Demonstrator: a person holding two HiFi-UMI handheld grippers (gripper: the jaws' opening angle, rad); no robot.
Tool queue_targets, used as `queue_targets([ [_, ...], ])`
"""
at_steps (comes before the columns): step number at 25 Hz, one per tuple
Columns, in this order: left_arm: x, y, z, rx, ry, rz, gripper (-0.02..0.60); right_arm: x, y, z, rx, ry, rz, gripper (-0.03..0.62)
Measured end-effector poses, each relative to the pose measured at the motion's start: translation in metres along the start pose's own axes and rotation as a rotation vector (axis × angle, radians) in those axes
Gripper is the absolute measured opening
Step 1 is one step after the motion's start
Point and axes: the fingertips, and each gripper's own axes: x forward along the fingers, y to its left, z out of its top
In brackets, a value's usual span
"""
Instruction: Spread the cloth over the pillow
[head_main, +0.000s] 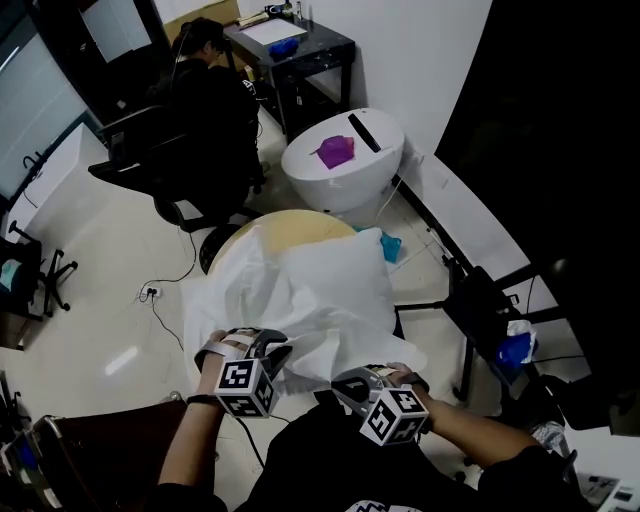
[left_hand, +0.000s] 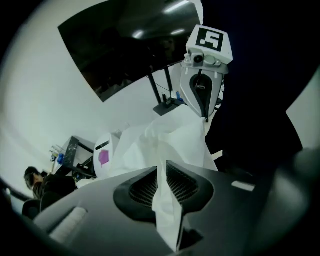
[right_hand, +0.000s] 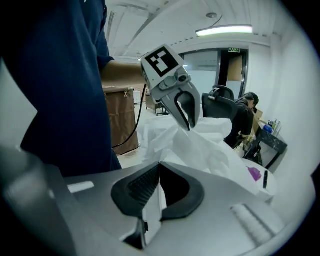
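Left tool (left_hand: 161, 167), right tool (right_hand: 159, 167) — clamping cloth (head_main: 320, 345).

Crumpled white cloth (head_main: 245, 290) lies over a white pillow (head_main: 345, 265) (pillow corner bare at 1 o'clock).

No legible text or numbers. The sign (right_hand: 233, 49) above the doorway (right_hand: 226, 67) is too small to read (lettering unresolved).

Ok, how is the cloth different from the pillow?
The cloth is thin and crumpled; the pillow is puffy and smooth. The cloth is pinched in the jaws of the left gripper and right gripper; the pillow just lies on the round table. Both are white.
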Motion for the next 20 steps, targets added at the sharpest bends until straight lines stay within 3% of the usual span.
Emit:
queue_targets([
  [4, 0.040, -0.007, 0.005, 0.102, 0.083, -0.091, 0.123, 0.002, -0.001, 0.002, 0.022, -0.004, -0.019, 0.011],
  [7, 0.055, -0.007, 0.005, 0.130, 0.127, -0.124, 0.127, 0.002, -0.001, 0.003, 0.045, -0.013, -0.038, 0.011],
  [14, 0.065, -0.009, -0.006, 0.143, 0.179, -0.135, 0.008, -0.004, -0.012, 0.001, 0.098, -0.042, -0.098, 0.011],
  [20, 0.048, -0.005, 0.004, 0.130, 0.103, -0.074, 0.000, -0.020, -0.030, 0.007, 0.126, -0.078, -0.161, 0.012],
])
